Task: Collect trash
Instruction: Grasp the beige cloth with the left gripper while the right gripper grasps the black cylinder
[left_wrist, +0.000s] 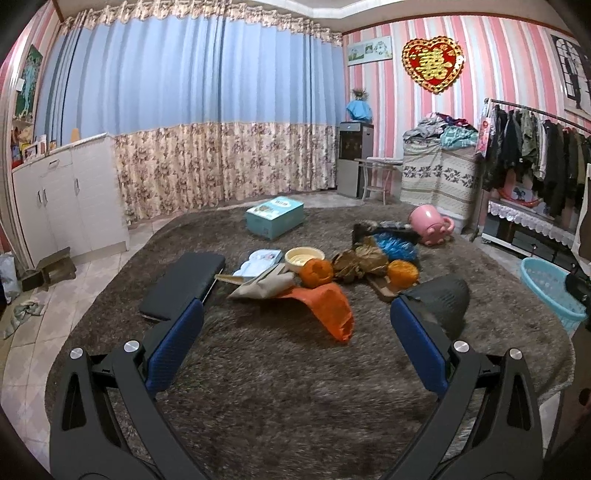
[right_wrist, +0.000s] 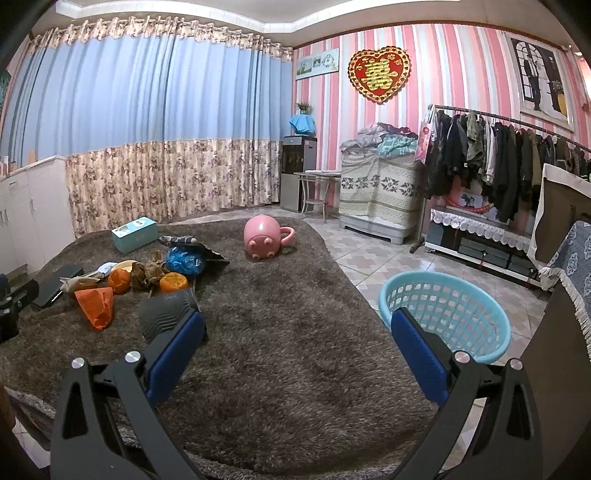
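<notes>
left tool (left_wrist: 295, 321): jaws spread, empty, aimed at trash pile (left_wrist: 332, 269) mid-rug (left_wrist: 258, 387)
right tool (right_wrist: 297, 332): spread too, nothing held
basket (right_wrist: 495, 325): on tiles beside rug edge, prob your drop spot, so stay close

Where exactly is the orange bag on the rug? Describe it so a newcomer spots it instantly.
Start at the big brown shaggy rug and find the clutter heap near its middle. At the heap's near edge, toward the grippers, lies the orange bag, flat and crumpled. Unlike the two round orange peels behind it, it is a limp plastic sheet with an open mouth.
</notes>
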